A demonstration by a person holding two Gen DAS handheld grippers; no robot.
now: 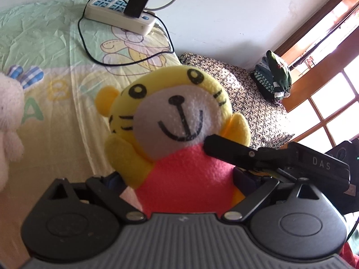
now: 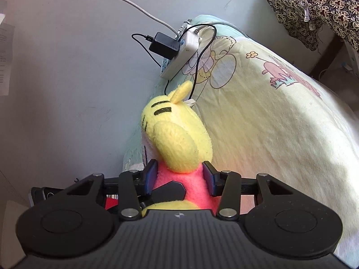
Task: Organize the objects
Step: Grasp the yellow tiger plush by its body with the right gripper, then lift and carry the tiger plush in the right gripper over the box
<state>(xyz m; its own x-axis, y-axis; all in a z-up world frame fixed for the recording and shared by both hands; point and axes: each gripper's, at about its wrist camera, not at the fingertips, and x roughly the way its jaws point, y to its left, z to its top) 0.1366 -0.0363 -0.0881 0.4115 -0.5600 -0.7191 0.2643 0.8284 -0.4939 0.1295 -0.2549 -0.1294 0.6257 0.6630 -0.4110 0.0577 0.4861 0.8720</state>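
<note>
- Behind everything we see a pale wall (image 1: 224, 11), and under it a bed sheet (image 1: 56, 44) in light green and yellow with cartoon drawings and letters.
- Our landmark is the yellow tiger plush (image 1: 175, 121) with a pink body; it is between both of our grippers, above the sheet.
- Our left gripper (image 1: 177, 179) stands wide around the pink body of the plush; its own fingers are mostly hidden behind the toy, so we cannot tell if the pads press on it.
- Our right gripper (image 2: 179, 174) comes from the side of the plush (image 2: 177, 134); its two blue pads (image 2: 151, 174) lie against the pink body just under the yellow head, with the jaws about half closed on it.
- Beyond the plush, near the wall, a white power strip (image 1: 119, 14) lies on the sheet with a black adapter (image 1: 138, 1) plugged in it.
- To the left of the plush, at the frame edge, a white soft toy (image 1: 9, 116) is partly visible.
- To the right of the plush, a flower-pattern cover (image 1: 246, 94) carries folded dark clothes (image 1: 273, 78).
</note>
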